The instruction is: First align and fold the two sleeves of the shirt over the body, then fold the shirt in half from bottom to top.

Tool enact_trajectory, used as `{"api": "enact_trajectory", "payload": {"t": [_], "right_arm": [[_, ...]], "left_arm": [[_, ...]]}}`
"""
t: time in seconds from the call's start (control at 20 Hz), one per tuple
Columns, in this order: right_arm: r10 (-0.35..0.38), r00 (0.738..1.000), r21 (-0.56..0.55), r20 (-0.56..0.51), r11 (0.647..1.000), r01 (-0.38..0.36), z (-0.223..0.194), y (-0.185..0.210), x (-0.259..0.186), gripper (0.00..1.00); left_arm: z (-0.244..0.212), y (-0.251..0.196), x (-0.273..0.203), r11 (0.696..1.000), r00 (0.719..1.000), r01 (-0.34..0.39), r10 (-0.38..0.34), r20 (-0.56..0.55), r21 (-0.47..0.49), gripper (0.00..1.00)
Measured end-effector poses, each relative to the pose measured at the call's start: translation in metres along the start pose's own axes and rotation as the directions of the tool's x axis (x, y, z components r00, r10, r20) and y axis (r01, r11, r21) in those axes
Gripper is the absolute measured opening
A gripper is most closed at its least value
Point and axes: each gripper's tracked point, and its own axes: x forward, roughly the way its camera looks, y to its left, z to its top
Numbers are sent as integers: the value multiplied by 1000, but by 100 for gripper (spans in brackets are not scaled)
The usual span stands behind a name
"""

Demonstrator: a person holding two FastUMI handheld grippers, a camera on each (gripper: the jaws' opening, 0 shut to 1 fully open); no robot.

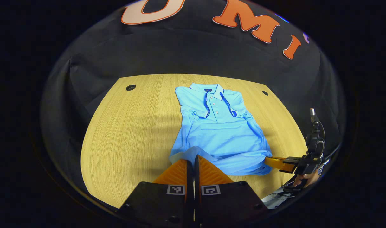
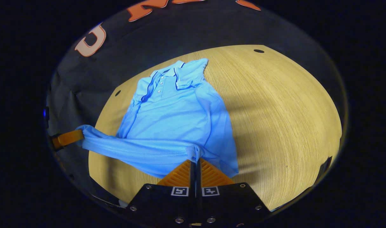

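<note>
A light blue polo shirt (image 1: pixel 218 129) lies on the wooden table (image 1: pixel 129 133), collar away from me, both short sleeves folded over the chest. My left gripper (image 1: pixel 193 158) is shut on the bottom hem at its left corner, the cloth bunched between the fingers. In the left gripper view the right gripper (image 1: pixel 272 162) shows at the hem's other corner, held by a hand (image 1: pixel 304 180). In the right gripper view the shirt (image 2: pixel 174 117) has its hem lifted and stretched taut, with my right gripper (image 2: pixel 195 158) shut on one corner. The left gripper (image 2: pixel 67 137) grips the far corner.
Two dark round holes (image 1: pixel 130 87) (image 1: pixel 265 93) sit in the table near its far edge. Bare wood (image 2: pixel 285 120) spreads wide on the shirt's right side in the right gripper view. The black cloth wall (image 1: pixel 186 53) rises behind the table.
</note>
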Motion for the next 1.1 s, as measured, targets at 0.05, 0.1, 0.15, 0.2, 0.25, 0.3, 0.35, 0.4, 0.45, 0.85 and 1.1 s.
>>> {"api": "enact_trajectory", "payload": {"t": [0.05, 0.1, 0.15, 0.2, 0.25, 0.3, 0.35, 0.4, 0.45, 0.85, 1.1], "right_arm": [[13, 1000, 25, 22, 1000, -14, 6, -1, -4, 1], [28, 999, 52, 44, 998, -31, 11, 1, -8, 1], [36, 997, 82, 66, 996, -42, 18, 0, -10, 0], [52, 995, 110, 88, 992, -61, 24, 4, -14, 1], [55, 992, 126, 112, 990, -69, 32, 4, -17, 1], [60, 989, 125, 132, 989, -77, 39, 5, -21, 1], [60, 986, 119, 155, 990, -79, 50, 3, -26, 1], [61, 982, 113, 176, 990, -81, 59, 4, -32, 1], [61, 977, 110, 205, 990, -85, 73, 4, -36, 1], [45, 936, 94, 349, 992, -82, 178, 4, -55, 0], [29, 923, 87, 383, 994, -67, 241, 15, -38, 1]], "left_arm": [[1, -3, -2, 1000, 1000, 8, -8, 5, 0, 5], [3, -5, -4, 1000, 1000, 11, -11, 12, 1, 5], [6, -6, -8, 1000, 1000, 13, -13, 19, 6, 5], [11, -8, -12, 1000, 999, 13, -14, 32, 10, 5], [16, -9, -14, 1000, 999, 17, -18, 46, 14, 5], [22, -11, -17, 1000, 998, 18, -19, 60, 18, 5], [27, -11, -18, 1000, 997, 19, -20, 70, 21, 5], [35, -13, -19, 999, 996, 21, -23, 83, 24, 5], [42, -15, -21, 999, 995, 27, -29, 94, 27, 5], [100, -26, 4, 997, 985, 64, -70, 155, 44, 5], [151, -16, 41, 996, 980, 76, -83, 182, 42, 5]]}}
